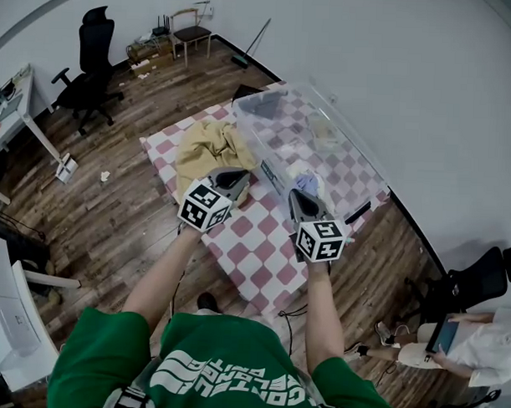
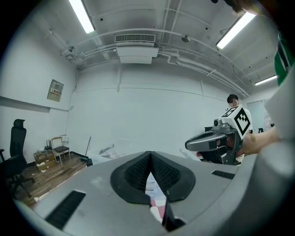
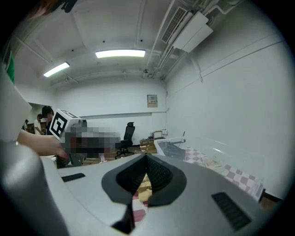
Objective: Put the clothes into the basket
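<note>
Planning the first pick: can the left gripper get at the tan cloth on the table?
Probably yes: the left gripper hovers by the near edge of the tan cloth, and nothing lies between them, but its shut jaws must open first.

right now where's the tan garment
In the head view the tan garment lies bunched on the checkered table, left of the clear basket and just beyond the left gripper.

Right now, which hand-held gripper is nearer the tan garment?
Left. The left hand-held gripper is at the tan garment's near edge; the right hand-held gripper is to its right, by the clear bin.
</note>
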The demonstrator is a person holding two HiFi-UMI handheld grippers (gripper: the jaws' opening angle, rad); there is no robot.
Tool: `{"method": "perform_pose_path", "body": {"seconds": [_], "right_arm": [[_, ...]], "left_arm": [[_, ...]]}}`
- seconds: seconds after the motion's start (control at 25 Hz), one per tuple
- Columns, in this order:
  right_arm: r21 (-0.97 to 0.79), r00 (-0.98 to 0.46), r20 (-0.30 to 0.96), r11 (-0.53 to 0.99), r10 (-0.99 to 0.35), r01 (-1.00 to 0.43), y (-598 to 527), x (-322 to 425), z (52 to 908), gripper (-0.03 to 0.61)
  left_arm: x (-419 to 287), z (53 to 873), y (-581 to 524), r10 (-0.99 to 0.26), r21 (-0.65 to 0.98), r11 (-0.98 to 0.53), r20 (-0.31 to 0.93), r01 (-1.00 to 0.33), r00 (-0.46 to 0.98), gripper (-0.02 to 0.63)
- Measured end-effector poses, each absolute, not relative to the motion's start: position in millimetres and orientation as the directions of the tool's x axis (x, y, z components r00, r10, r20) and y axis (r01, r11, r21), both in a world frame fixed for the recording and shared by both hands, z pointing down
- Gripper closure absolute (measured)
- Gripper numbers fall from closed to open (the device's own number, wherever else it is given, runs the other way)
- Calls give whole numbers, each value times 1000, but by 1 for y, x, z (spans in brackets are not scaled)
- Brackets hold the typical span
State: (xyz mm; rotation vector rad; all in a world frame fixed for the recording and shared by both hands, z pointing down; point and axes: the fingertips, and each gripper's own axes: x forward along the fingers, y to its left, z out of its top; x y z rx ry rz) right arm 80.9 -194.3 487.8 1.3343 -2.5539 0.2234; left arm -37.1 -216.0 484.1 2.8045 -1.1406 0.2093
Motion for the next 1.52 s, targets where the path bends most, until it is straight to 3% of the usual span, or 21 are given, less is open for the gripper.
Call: {"method": "perform_pose_path", "body": {"seconds": [0.48, 0.96, 1.52], "right_arm": [[-19, -538, 329, 564, -776, -826, -175, 45, 512, 570], [-6, -584, 399, 635, -707, -772, -181, -21, 552, 571], [-37, -593, 466, 655, -657, -754, -242, -77, 607, 569]], "left_arm": [[-103, 508, -193, -702, 57, -690, 191, -722, 686, 612], [-210, 543, -187, -780, 98, -566, 256, -818, 571, 612], [-267, 599, -228, -776, 156, -529, 309, -834, 550, 611]]}}
